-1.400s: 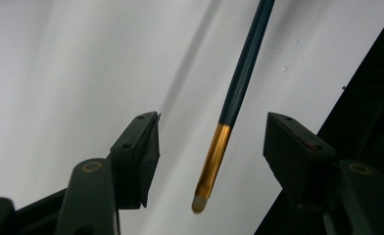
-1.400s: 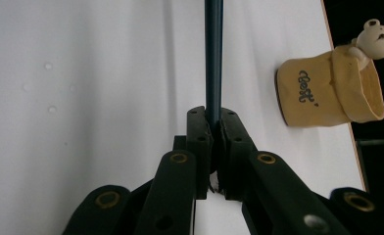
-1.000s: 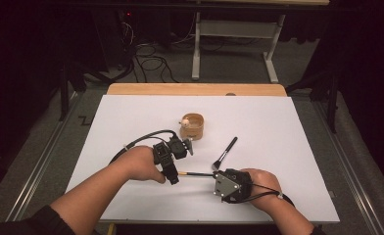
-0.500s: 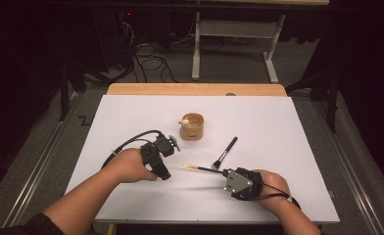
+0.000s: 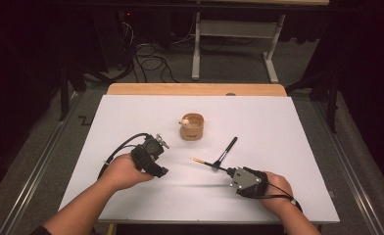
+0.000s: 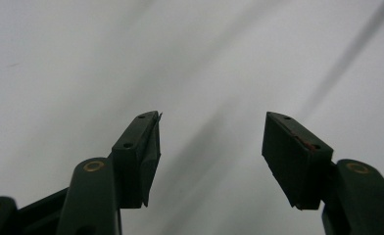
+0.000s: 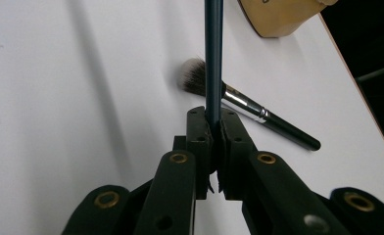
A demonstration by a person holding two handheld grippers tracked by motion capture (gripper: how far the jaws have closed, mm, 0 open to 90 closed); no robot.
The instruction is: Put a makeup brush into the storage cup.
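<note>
My right gripper (image 5: 228, 171) lies low at the front right of the white table top (image 5: 131, 112), shut on the dark handle of a slim brush (image 5: 207, 163) that points left, towards the wooden cup (image 5: 192, 126). In the right gripper view (image 7: 213, 115) the jaws clamp that thin teal handle (image 7: 213, 58). Beyond it a makeup brush (image 7: 249, 105) with pale bristles lies flat, seen from above as a black brush (image 5: 228, 150). My left gripper (image 5: 159, 170) is left of the slim brush's tip, and its jaws (image 6: 209, 120) are open over bare table with nothing between them.
The wooden cup (image 7: 283, 17) stands mid-table with a small pale thing on its rim. A wooden strip (image 5: 195, 89) runs along the far edge of the table. Behind it are desk legs (image 5: 196, 54) and cables (image 5: 151, 61) on the floor.
My left gripper has drawn away to the left and sunk towards the table. My right gripper has shifted right with the slim brush still in its jaws.
</note>
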